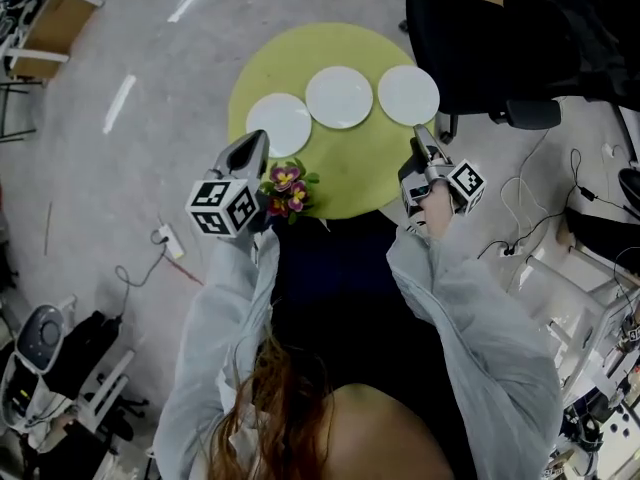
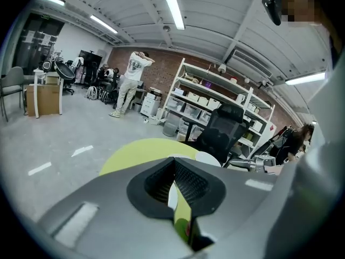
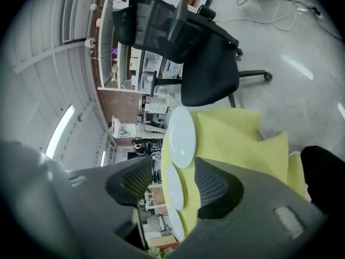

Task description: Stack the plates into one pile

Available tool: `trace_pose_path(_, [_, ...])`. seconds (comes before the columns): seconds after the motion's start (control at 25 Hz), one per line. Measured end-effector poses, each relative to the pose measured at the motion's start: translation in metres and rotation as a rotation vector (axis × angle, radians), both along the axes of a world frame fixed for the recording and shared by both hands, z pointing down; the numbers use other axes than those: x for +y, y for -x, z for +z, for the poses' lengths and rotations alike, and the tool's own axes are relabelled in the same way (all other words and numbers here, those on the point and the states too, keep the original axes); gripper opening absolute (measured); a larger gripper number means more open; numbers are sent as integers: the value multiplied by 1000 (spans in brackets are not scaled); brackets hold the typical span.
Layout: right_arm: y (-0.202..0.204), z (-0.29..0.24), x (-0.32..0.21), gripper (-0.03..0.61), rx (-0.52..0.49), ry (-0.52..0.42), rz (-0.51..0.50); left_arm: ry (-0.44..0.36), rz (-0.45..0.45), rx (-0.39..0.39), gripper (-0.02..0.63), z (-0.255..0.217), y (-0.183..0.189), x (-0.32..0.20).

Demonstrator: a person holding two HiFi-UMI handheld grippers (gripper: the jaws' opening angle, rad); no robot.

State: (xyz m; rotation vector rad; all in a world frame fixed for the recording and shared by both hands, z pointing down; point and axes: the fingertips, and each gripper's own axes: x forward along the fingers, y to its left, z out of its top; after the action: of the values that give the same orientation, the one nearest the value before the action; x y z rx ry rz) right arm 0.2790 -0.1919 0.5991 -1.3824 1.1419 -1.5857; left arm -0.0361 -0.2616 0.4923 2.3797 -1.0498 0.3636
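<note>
The right tool (image 1: 421, 136) stood partly spread and empty, its tips just beside the right plate (image 1: 408, 94) on the tabletop (image 1: 355, 163). The left tool (image 1: 257, 140) was pressed together, holding nothing, near the left plate (image 1: 279, 124). The middle plate (image 1: 339, 96) lay between them.

The person wore a loose pale grey top with long sleeves (image 1: 226, 328). The left hand-held gripper (image 1: 260, 144) and right hand-held gripper (image 1: 421, 136) were grey with black ribbed pads (image 2: 190, 181); each bore 1 white cube (image 1: 225, 206) of black square markers.
</note>
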Motion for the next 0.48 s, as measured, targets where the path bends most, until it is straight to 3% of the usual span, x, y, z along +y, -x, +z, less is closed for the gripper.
trace_pose_path(0.24, [-23,31,-9,242,-81,19,108,18,53,-2,11,7,-19,-10])
trace_pose_path(0.48, [-29,33,-19,245,-99,-17,117,56,38,-4,11,13,-17,-10])
